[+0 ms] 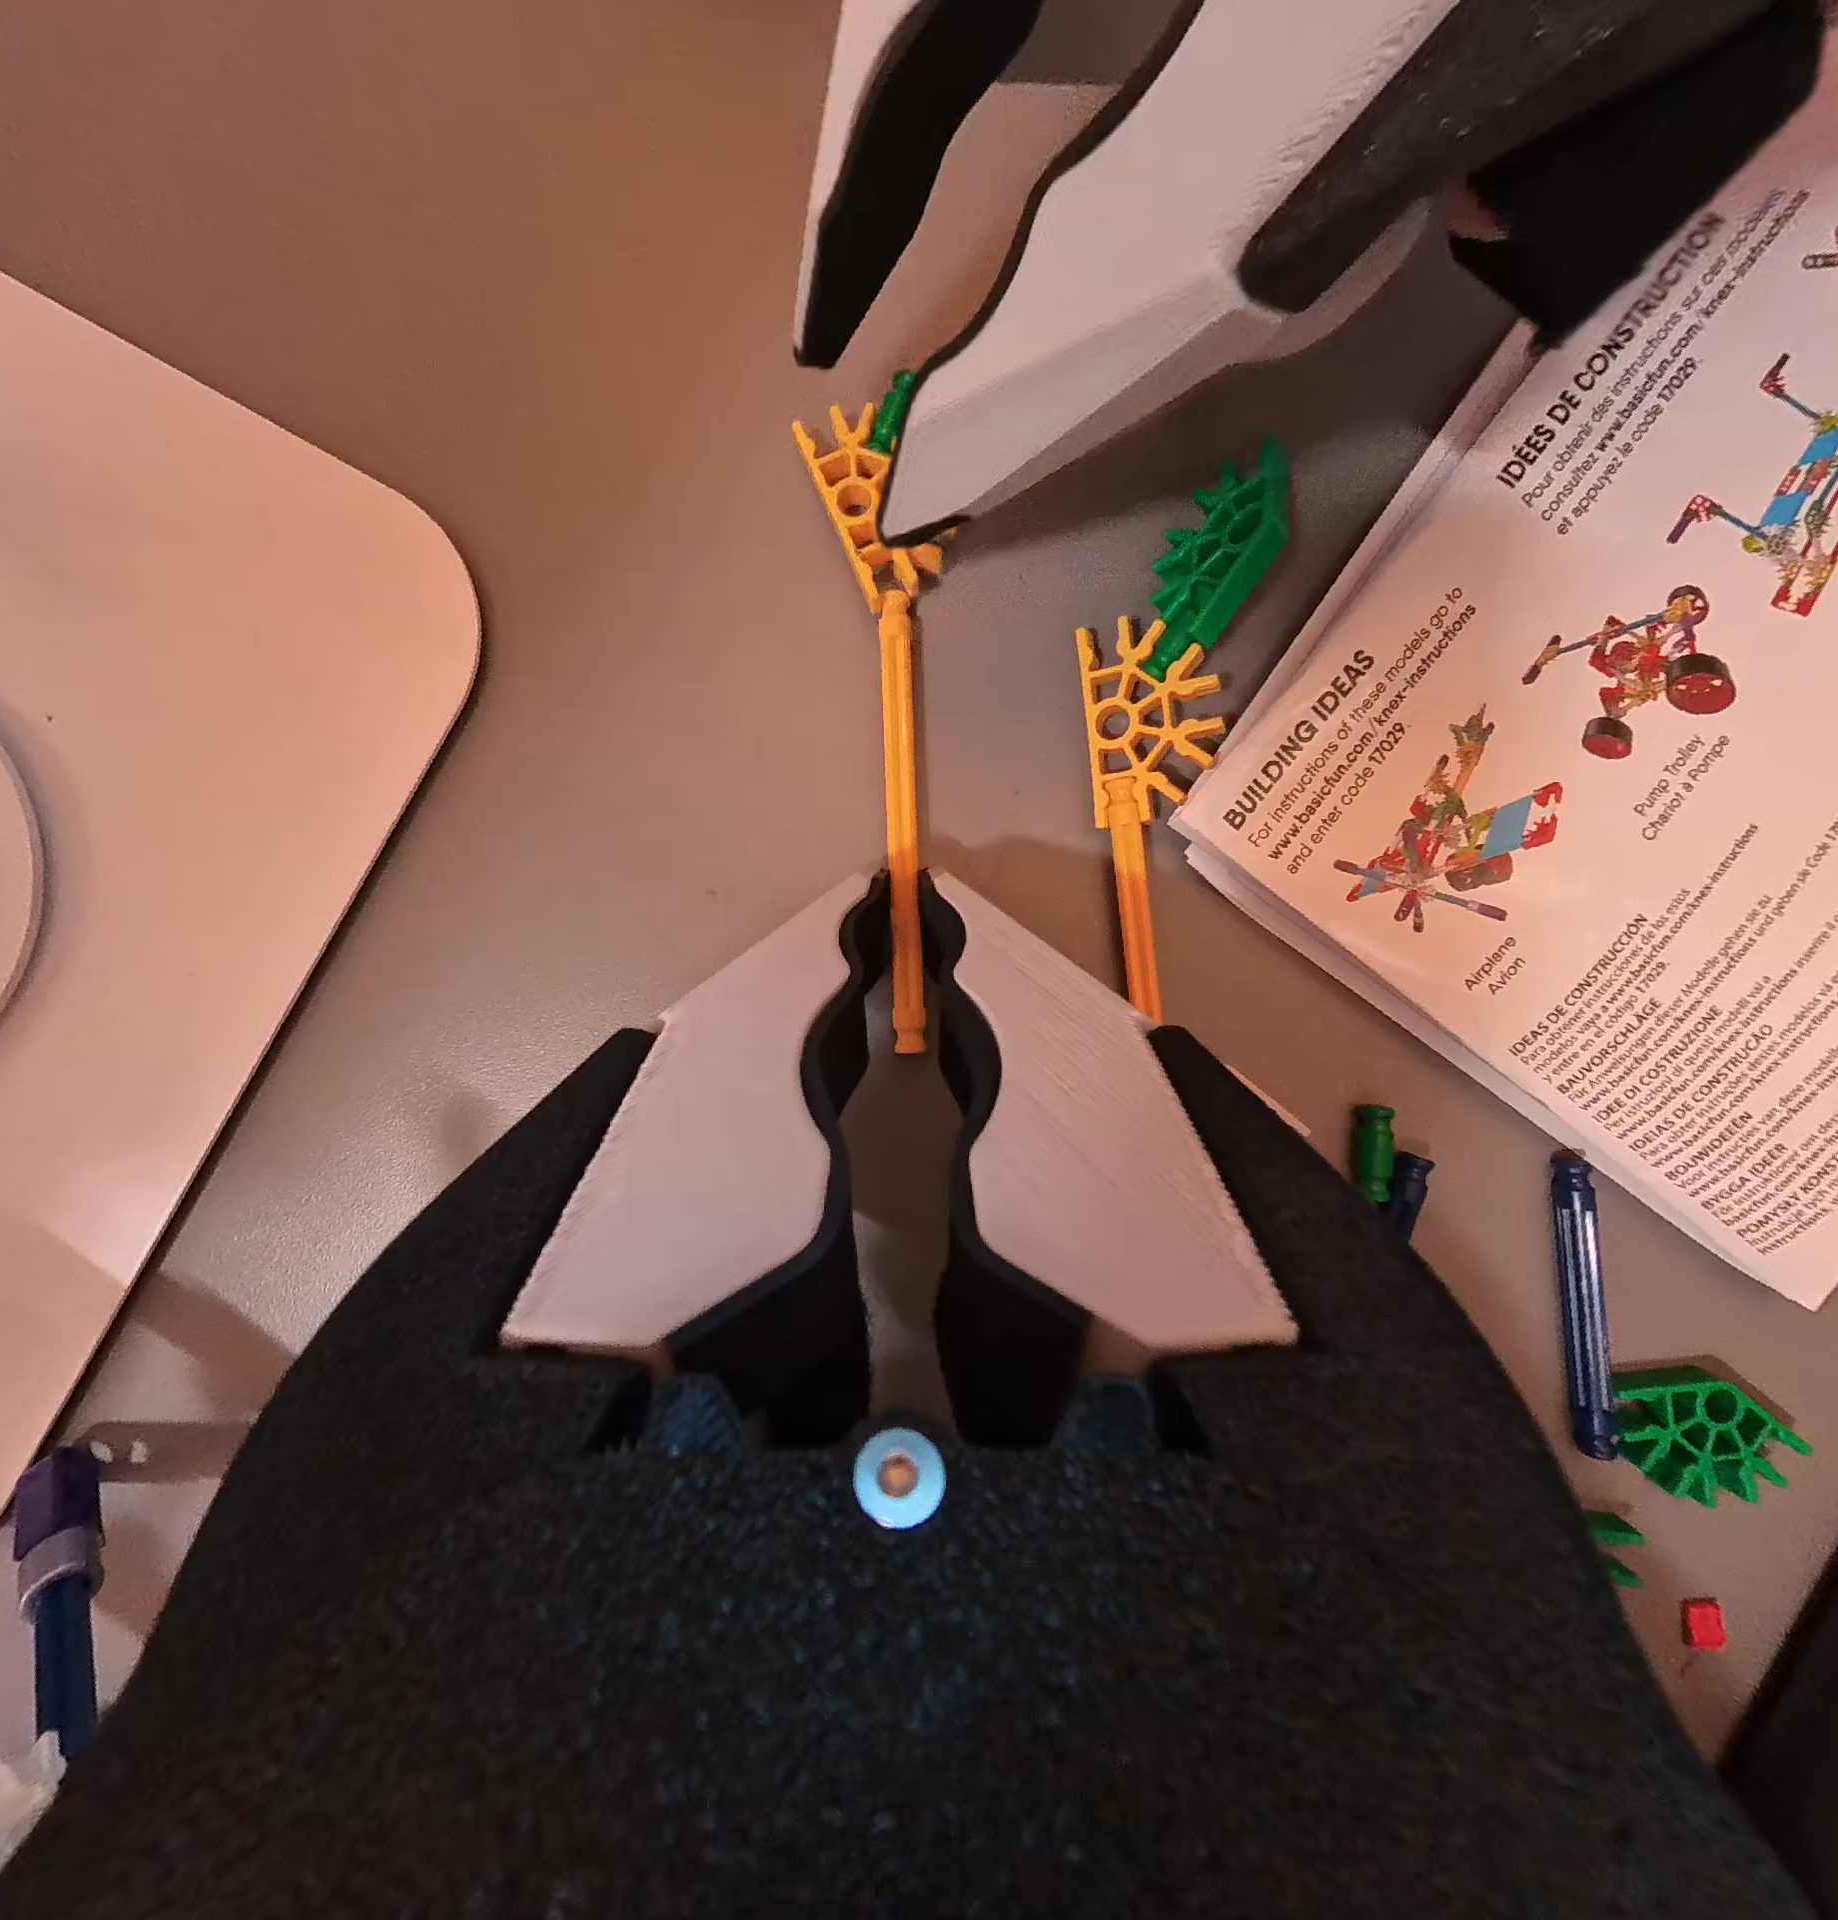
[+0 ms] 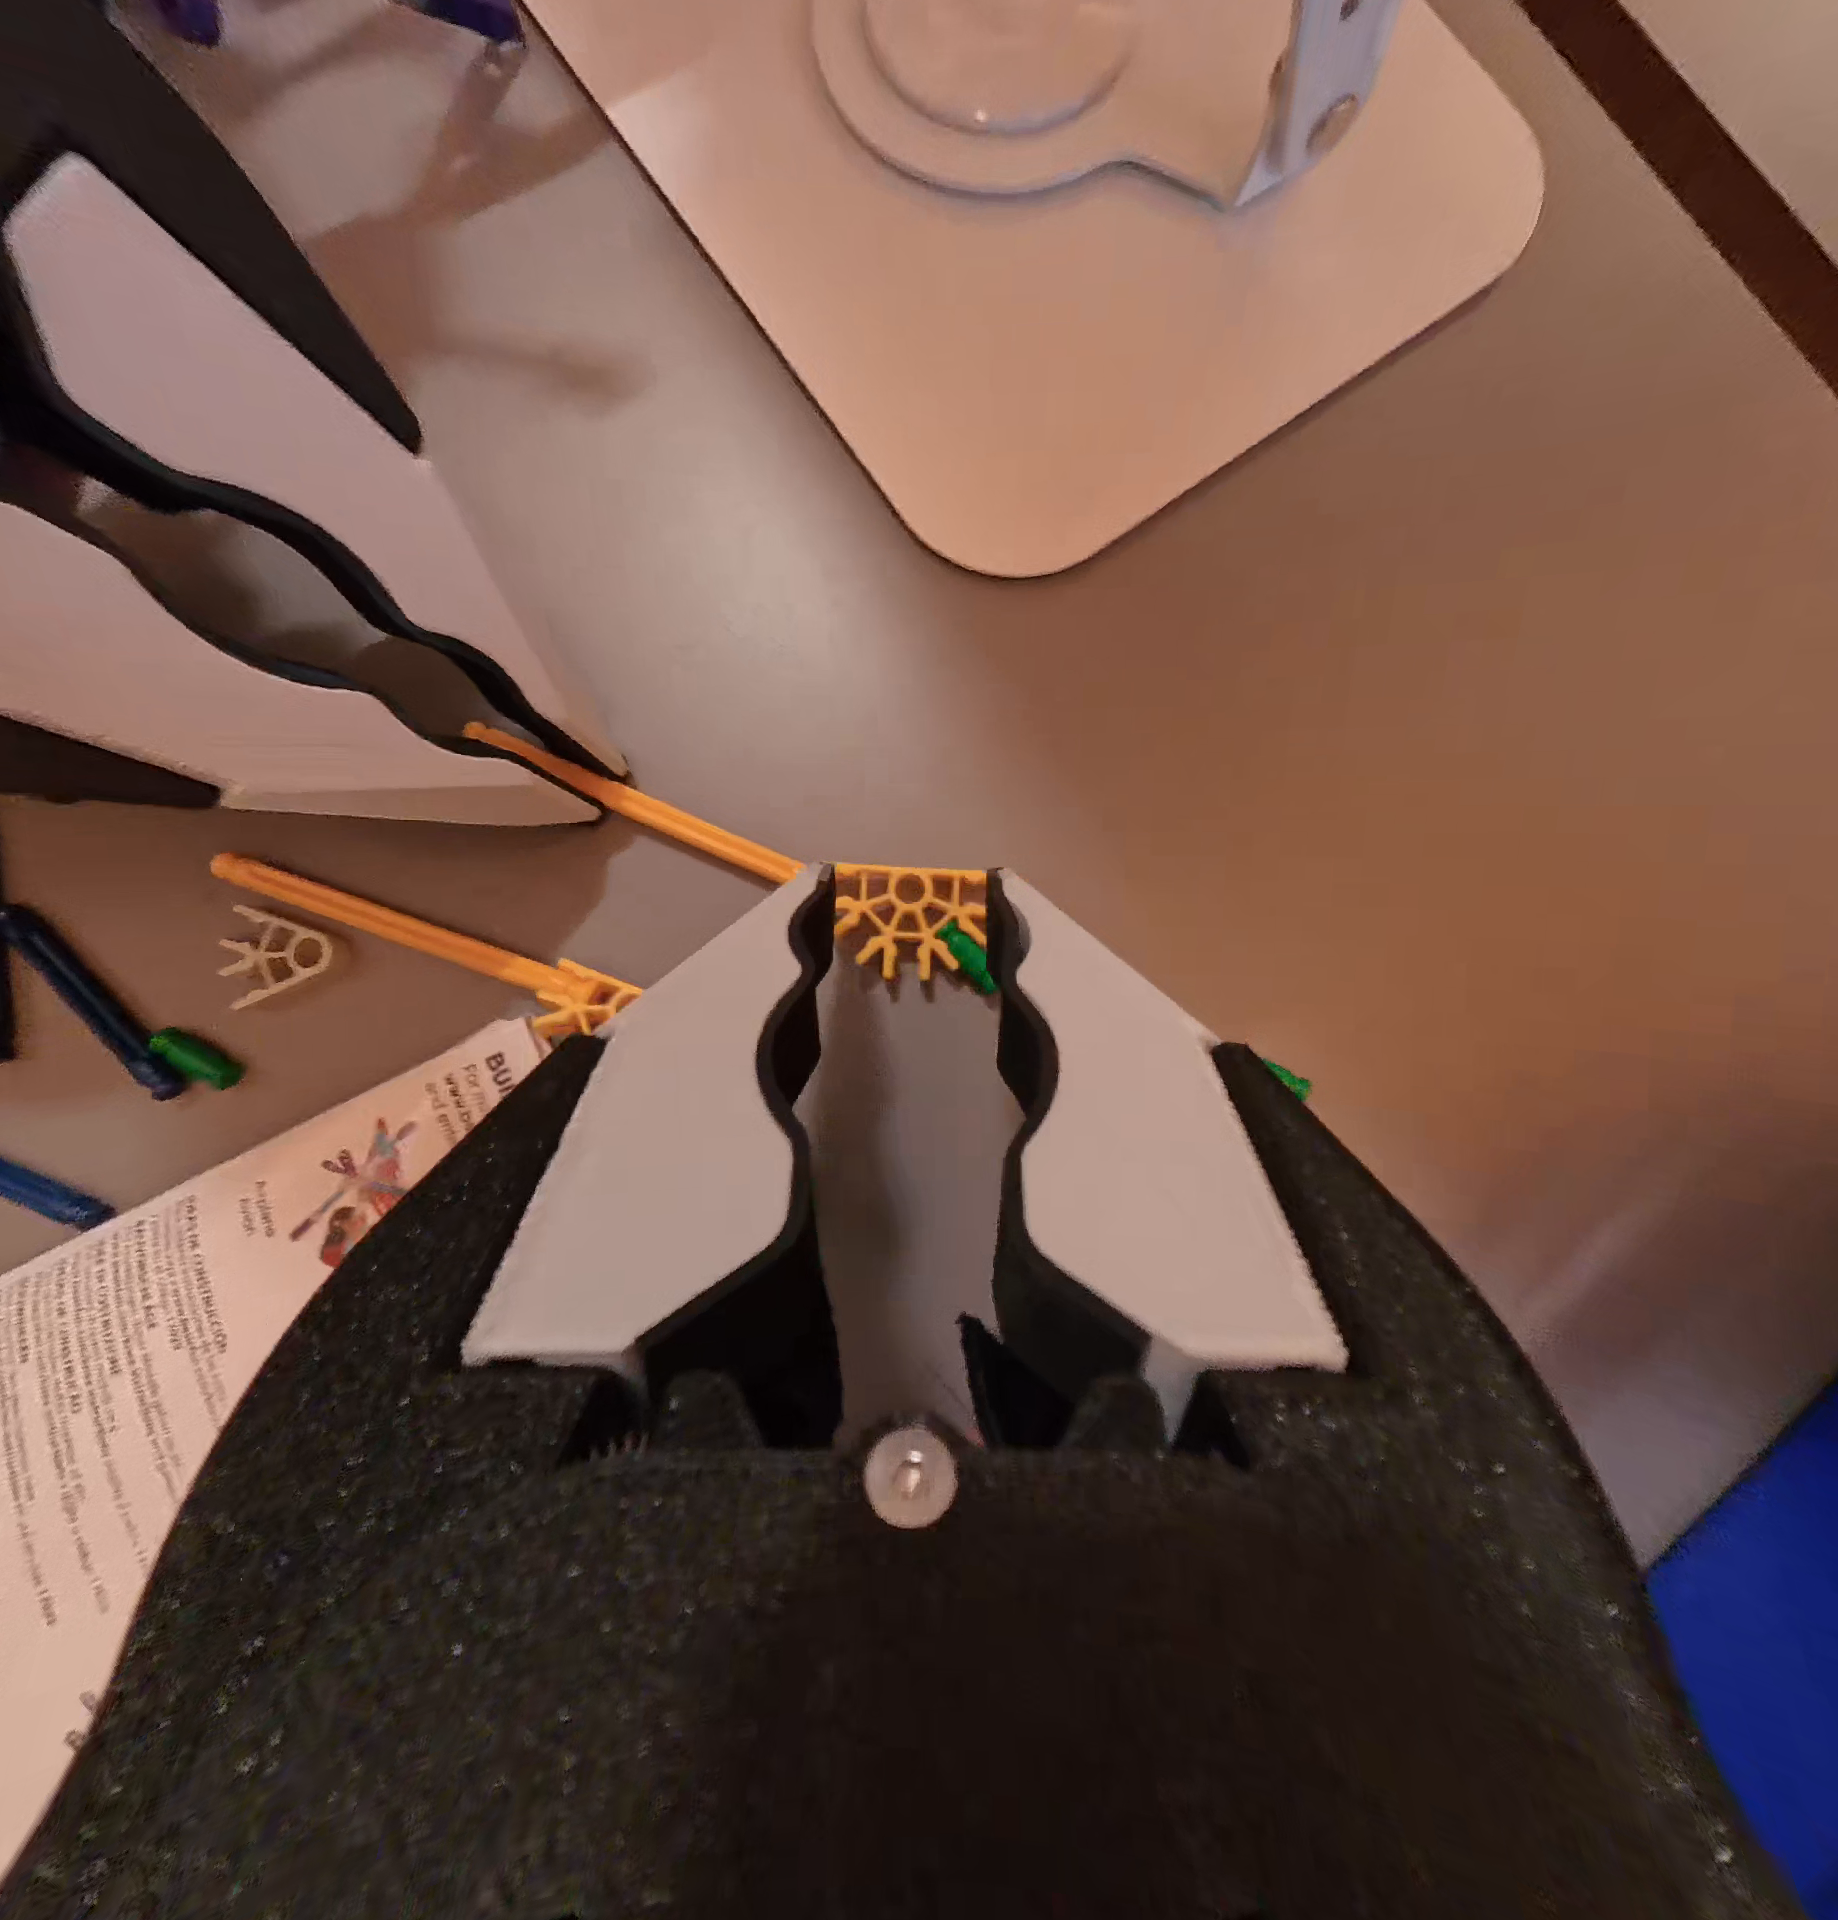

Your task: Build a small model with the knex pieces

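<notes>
Your left tongs [image 1: 899,883] are nearly closed, pinching the yellow rod [image 1: 899,748] near its free end. The rod's long axis runs straight away from them to the yellow fan-shaped connector [image 2: 910,920] at its far end, above the table [image 1: 603,312]. Your right tongs [image 2: 910,883] stand partly open with that connector between the fingertips; a short green peg [image 2: 965,951] sticks out of it. A second yellow rod and connector [image 1: 1138,769] lies just beside on the table, near a leaflet [image 1: 1580,831].
</notes>
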Demonstrator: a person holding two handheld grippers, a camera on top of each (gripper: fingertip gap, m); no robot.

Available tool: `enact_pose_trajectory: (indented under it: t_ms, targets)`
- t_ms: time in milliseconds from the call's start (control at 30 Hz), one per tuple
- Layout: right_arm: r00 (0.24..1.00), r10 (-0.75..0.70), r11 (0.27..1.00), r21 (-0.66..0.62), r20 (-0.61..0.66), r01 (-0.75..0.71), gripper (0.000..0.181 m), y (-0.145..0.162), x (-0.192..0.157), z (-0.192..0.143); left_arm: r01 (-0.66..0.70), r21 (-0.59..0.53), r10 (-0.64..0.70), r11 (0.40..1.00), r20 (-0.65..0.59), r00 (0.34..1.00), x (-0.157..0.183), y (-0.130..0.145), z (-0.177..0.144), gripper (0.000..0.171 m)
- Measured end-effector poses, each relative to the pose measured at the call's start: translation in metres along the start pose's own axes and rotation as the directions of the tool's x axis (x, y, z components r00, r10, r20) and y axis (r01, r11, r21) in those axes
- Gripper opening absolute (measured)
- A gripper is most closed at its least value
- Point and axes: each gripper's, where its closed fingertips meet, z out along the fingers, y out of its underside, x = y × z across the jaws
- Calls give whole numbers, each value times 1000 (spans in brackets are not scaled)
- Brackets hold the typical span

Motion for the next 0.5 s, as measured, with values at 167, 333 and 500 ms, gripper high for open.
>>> enact_pose_trajectory:
  t_ms: [167, 333, 500]
  targets:
    - [1000, 4, 999, -48, -20, -5, 30, 11, 4, 10, -2, 0, 2, 1000, 6, 1000, 0, 0, 0, 5]
    - [998, 50, 998, -28, 23, -49, 30, 12, 4, 10, -1, -1, 1, 1000, 10, 1000, 0, -1, 0, 5]
    - [999, -45, 999, -31, -14, 44, 53, 11, 4, 4, 1, -3, -1, 1000, 10, 1000, 0, 0, 0, 5]
